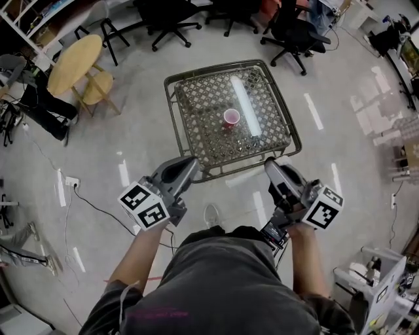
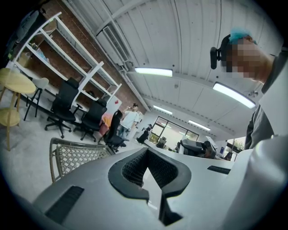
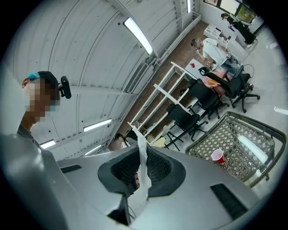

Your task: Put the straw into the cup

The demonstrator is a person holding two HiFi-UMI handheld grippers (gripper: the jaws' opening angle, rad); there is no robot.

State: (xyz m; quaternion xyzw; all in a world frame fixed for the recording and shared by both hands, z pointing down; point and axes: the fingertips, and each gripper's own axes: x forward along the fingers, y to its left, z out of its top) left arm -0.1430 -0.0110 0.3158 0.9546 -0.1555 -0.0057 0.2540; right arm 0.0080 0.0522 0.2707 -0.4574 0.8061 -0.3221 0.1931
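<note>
A thin white straw (image 3: 141, 157) is pinched between the jaws of the right gripper (image 3: 141, 173). The right gripper view shows the jaws closed on it. The straw runs upward out of the dark ribbed pads, slightly tilted, and its upper end pokes past the jaw tips toward the centre of the frame. Its lower end trails down behind the pads. In the head view the straw itself is too small to make out.

A small red cup (image 1: 230, 118) stands upright near the middle of a square bench (image 1: 196, 72) with a woven lattice top and a metal rim. A long bright streak of light (image 1: 245, 105) lies on the bench top just right of the cup. In the right gripper view the cup (image 3: 217, 157) sits at the right of the frame on the bench (image 3: 256, 122), well apart from the jaws and the straw.

In the head view both grippers are in the lower half of the frame, short of the bench's near edge. The right gripper (image 1: 273, 167) is at centre right and the left gripper (image 1: 190, 163) at centre left. The left gripper (image 2: 148, 170) has its jaws together with nothing between them, and one corner of the bench (image 2: 76, 155) shows at its lower left.

Beyond the bench, black office chairs (image 1: 167, 16) line the top of the head view. A round wooden table (image 1: 75, 62) stands at the upper left on a pale glossy floor (image 1: 131, 131).
</note>
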